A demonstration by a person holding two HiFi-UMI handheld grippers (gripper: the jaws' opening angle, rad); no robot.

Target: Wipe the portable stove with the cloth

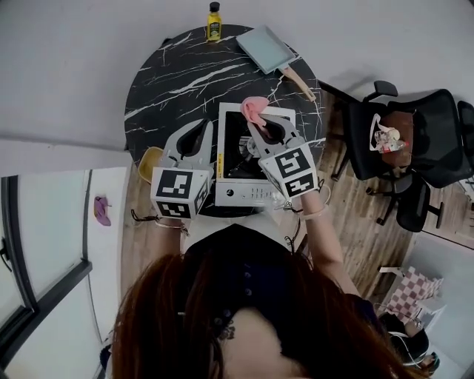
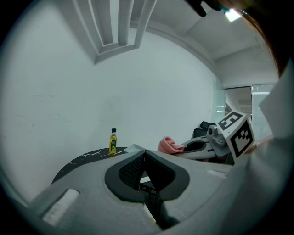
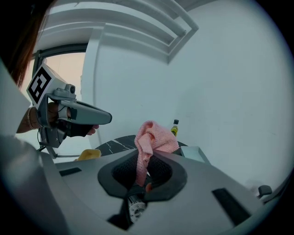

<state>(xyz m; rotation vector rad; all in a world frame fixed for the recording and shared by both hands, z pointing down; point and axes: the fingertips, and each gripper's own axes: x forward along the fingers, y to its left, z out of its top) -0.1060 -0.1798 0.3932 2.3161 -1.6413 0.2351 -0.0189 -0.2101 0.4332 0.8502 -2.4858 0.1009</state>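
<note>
Right gripper (image 3: 146,158) clamped on pink cloth (image 3: 154,137), held above portable stove (image 1: 248,194) at near edge of table (image 1: 170,81). Left gripper (image 2: 144,156): jaws together, empty. Label on yellow bottle (image 1: 214,22) illegible. Stove top largely hidden by grippers.

I see the portable stove (image 1: 235,191) at the surface's (image 1: 170,89) near edge. Behind it stands the bottle (image 1: 214,22), with the pan (image 1: 265,48) to its right.

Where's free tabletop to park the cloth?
Bare black marble tabletop lies between the small yellow bottle, the grey square pan and the white portable stove. Crowded: the front, with stove, left claw and right claw holding the pink cloth.
</note>
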